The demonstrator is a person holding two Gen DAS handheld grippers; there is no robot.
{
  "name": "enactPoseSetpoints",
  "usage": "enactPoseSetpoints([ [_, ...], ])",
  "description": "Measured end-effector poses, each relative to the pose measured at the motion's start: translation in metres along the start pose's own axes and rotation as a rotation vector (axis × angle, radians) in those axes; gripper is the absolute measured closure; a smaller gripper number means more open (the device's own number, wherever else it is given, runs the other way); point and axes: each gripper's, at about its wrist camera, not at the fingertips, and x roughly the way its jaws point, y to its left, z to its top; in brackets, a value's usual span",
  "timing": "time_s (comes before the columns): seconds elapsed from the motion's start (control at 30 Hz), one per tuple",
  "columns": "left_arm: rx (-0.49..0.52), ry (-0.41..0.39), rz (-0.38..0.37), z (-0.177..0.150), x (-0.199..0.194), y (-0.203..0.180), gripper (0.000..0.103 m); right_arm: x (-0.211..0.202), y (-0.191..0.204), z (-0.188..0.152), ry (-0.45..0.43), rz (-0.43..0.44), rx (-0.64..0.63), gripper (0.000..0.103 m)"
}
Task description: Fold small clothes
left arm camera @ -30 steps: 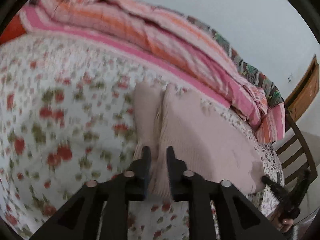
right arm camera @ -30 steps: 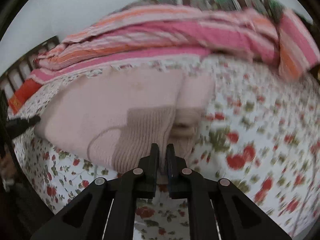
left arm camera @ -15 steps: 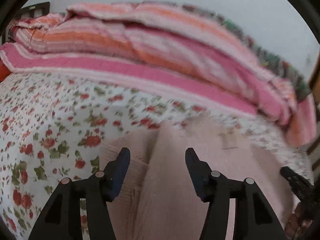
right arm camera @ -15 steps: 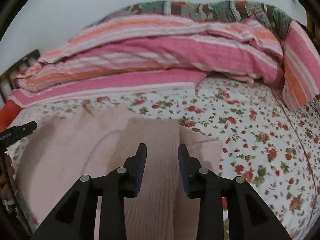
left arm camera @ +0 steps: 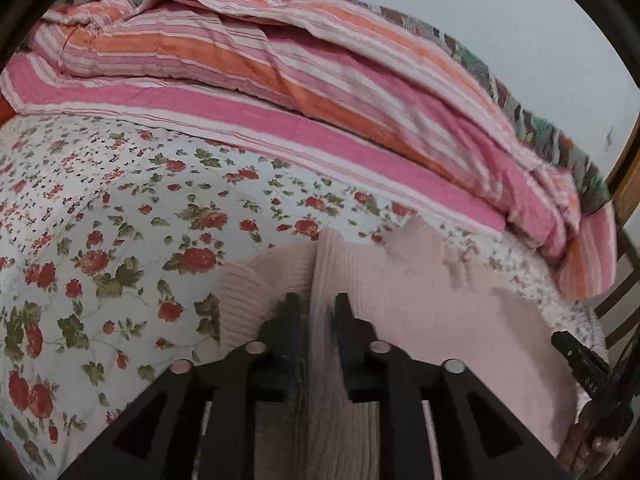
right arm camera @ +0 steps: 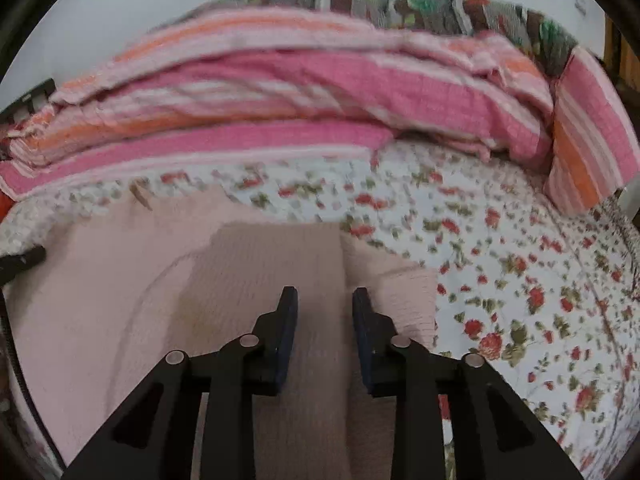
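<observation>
The left gripper [left arm camera: 314, 306] is pinching a ridge of the pink sweater [left arm camera: 440, 312]; the right gripper [right arm camera: 324, 300] is hovering spread above its folded sleeve [right arm camera: 276, 276].

Sweater [left arm camera: 432, 312] is laid on bed [left arm camera: 120, 208]; quilt [left arm camera: 320, 92] is piled behind it, chair [left arm camera: 624, 280] at right.

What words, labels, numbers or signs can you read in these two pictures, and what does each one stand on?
Nothing can be read for certain.
Pale marks on the right tongs, at the edge of the left view: too small to read.
Small flap like a tag on the pink sweater: blurred, nothing legible.
Flowered sheet and striped quilt: patterns only, no words.
</observation>
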Motion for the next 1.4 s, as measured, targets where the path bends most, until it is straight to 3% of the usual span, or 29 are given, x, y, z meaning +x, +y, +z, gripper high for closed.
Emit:
enactPoseSetpoints([
  [0.07,-0.029,-0.012,-0.031,0.002,-0.005,0.006,0.067,-0.012,0.017,0.006,-0.021,0.047,-0.031,0.059],
  [0.2,-0.038,-0.054,-0.061,0.004,-0.018,0.011,0.039,-0.019,0.063,0.014,-0.006,0.170,-0.085,0.058],
  [0.3,0.001,-0.053,-0.044,0.006,-0.025,0.016,0.039,-0.001,0.094,0.012,0.076,0.236,-0.092,0.058],
  [0.63,-0.083,-0.035,-0.061,0.010,-0.035,0.062,0.039,0.063,0.125,0.030,0.242,0.078,-0.124,0.059],
  [0.73,-0.079,-0.009,-0.090,0.006,-0.035,0.068,0.039,0.074,0.128,0.039,0.253,0.057,-0.125,0.059],
  [0.9,-0.023,0.015,-0.060,0.000,-0.034,0.066,0.039,0.087,0.130,0.047,0.264,0.046,-0.091,0.059],
  [1.4,0.014,0.035,-0.140,-0.007,-0.048,0.056,0.037,0.062,0.136,0.031,0.255,0.065,-0.127,0.059],
])
